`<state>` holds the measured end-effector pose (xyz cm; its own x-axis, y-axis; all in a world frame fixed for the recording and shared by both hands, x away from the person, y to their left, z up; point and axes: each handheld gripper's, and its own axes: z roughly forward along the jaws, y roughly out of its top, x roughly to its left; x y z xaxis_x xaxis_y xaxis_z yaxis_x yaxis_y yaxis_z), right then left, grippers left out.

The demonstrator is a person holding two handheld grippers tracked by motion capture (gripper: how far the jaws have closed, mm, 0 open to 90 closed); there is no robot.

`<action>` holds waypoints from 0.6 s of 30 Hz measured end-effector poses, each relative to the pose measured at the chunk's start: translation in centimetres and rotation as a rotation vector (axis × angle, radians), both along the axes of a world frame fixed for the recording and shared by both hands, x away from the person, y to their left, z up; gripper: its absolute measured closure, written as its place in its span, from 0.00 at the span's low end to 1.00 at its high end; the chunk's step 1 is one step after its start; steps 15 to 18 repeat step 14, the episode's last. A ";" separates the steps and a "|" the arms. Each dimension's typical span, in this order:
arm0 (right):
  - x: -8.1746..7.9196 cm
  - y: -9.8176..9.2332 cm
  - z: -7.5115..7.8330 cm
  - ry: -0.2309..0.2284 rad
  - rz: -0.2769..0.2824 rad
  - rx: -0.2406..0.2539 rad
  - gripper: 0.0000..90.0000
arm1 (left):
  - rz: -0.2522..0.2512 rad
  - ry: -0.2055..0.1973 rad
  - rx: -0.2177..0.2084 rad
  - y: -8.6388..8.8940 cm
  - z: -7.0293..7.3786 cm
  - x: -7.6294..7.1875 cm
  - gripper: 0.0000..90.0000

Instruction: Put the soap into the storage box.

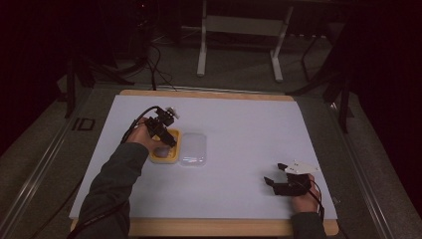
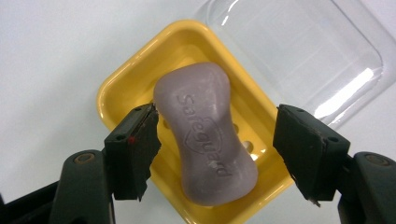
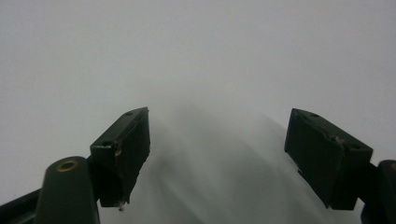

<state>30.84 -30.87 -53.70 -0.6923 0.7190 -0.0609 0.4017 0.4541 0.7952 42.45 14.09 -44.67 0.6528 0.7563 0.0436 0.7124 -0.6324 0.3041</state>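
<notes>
— Now, over the soap [image 2: 205, 135]? Where exactly?

— Lying in the yellow dish [image 2: 126, 79], lengthwise corner to corner, brand side up. Dish near the left of the white mat [image 1: 249, 129], clear lid [image 2: 299, 51] off and resting just beside it, touching or nearly so.

— And the left gripper [image 2: 217, 149]?

— Poised above the dish, jaws spread wide, one on each side of the bar's waist. Left pad [image 2: 140, 144] close to the soap's edge, right one well clear. Not pinching anything yet.

— So which step, then?

— Looks like the approach to a grasp: lined up, not closed. Could equally be just after setting the bar down; hard to say from this alone.

— Next move?

— Probably down a little, then squeeze across the narrow middle. Calls for centring first, since the bar sits nearer one jaw. Likely slippery and rounded, so a low, square grip, else a risk of squirting out or tipping the dish.

— Right gripper [image 1: 278, 180]?

— Parked low over bare mat at the near right, well apart from the dish, jaws spread, holding nothing.
</notes>
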 end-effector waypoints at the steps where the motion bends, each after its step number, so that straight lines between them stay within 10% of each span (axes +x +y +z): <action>1: 0.0 0.0 0.0 0.000 0.000 0.000 0.24 | -0.005 -0.008 -0.002 -0.1 0.1 -0.1 0.35; 18: 0.0 0.0 0.0 0.004 -0.001 0.002 0.24 | -0.120 -0.096 -0.022 -2.2 -0.1 -2.4 0.35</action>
